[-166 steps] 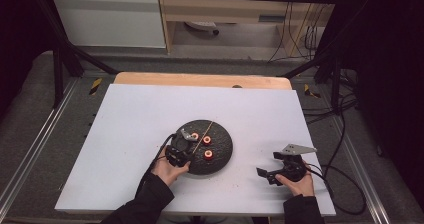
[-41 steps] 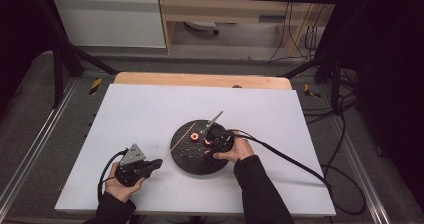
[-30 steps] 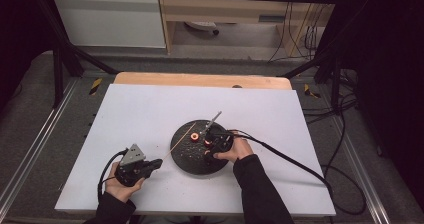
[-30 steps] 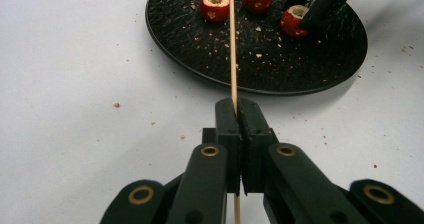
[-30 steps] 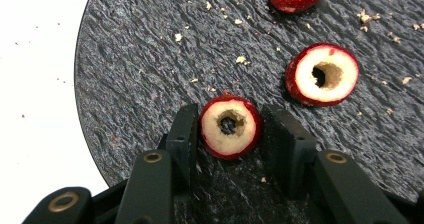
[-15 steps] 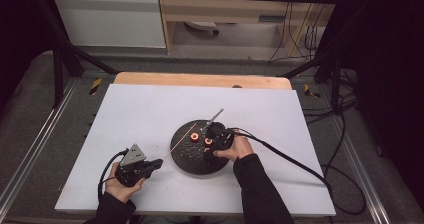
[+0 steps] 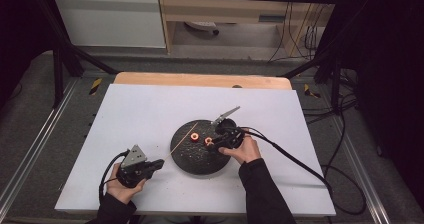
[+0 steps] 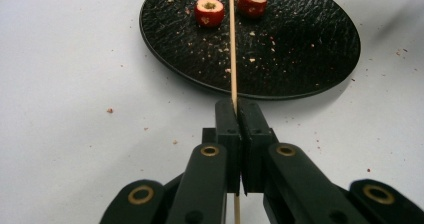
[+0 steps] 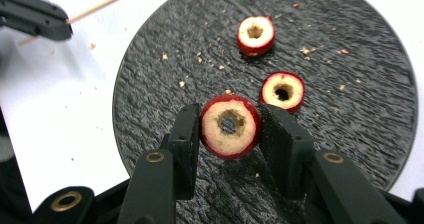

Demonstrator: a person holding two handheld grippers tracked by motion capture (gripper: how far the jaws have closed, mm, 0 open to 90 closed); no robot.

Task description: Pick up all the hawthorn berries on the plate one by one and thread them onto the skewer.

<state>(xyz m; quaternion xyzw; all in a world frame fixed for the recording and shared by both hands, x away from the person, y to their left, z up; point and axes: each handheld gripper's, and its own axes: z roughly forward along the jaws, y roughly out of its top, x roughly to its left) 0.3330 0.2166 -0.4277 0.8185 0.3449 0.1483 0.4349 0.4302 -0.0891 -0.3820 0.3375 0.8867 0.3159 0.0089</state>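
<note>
On the white table (image 7: 150, 109) sits a round black plate (image 7: 192, 159) with a rough, leathery surface, scattered with pale crumbs; the person's two hands come in from the near edge, one gripper in each. The left gripper (image 8: 235, 115) rests on the table just short of the plate's near-left rim; its jaws are pressed tight together on a thin wooden skewer (image 8: 232, 44), which runs straight forward from between them and out over the plate, passing between two cored red fruit slices. The nearer-left slice (image 8: 209, 11) and the other slice (image 8: 251, 1) both lie flat on the plate, each red-skinned with pale flesh and a hole through the middle. In the high view the left gripper (image 7: 156, 165) lies low and left of the plate. The right gripper (image 9: 229, 126) is over the right part of the plate; its jaws are partly apart and clamp a third fruit ring (image 9: 230, 126) from both sides, its cut face and centre hole turned toward the camera; whether it is lifted clear of the plate I cannot tell. A cable (image 7: 295, 159) trails from the right gripper toward the table's right edge.
</note>
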